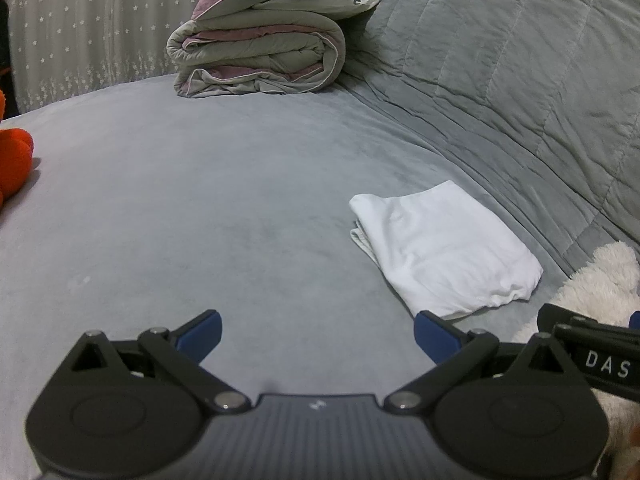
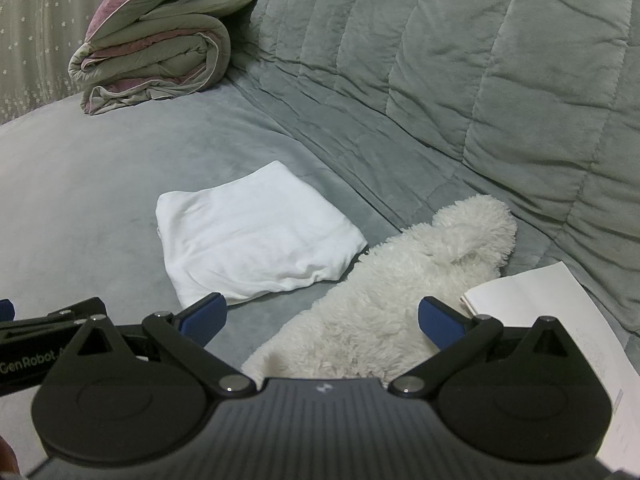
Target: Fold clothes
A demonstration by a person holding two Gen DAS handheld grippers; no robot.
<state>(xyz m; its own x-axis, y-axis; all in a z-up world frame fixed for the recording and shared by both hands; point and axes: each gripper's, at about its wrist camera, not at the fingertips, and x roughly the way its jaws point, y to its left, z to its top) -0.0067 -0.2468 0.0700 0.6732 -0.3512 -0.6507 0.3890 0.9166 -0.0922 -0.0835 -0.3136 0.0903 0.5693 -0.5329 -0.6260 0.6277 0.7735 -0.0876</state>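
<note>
A white garment [image 1: 444, 250] lies folded into a flat rectangle on the grey bed [image 1: 200, 200]. In the right wrist view the same folded white garment [image 2: 256, 236] rests just ahead and left of the fingers. My left gripper [image 1: 316, 332] hovers open over bare bedding, to the near left of the garment, holding nothing. My right gripper [image 2: 322, 320] is open too, above a fluffy white plush item [image 2: 400, 280], with nothing between its blue fingertips. Each gripper's black body shows at the edge of the other's view.
A rolled grey and mauve quilt [image 1: 260, 56] sits at the far side. A quilted grey cover [image 2: 460, 80] rises on the right. An orange plush toy [image 1: 14, 156] lies at the left edge. White paper sheets [image 2: 560, 320] lie right of the fluffy item.
</note>
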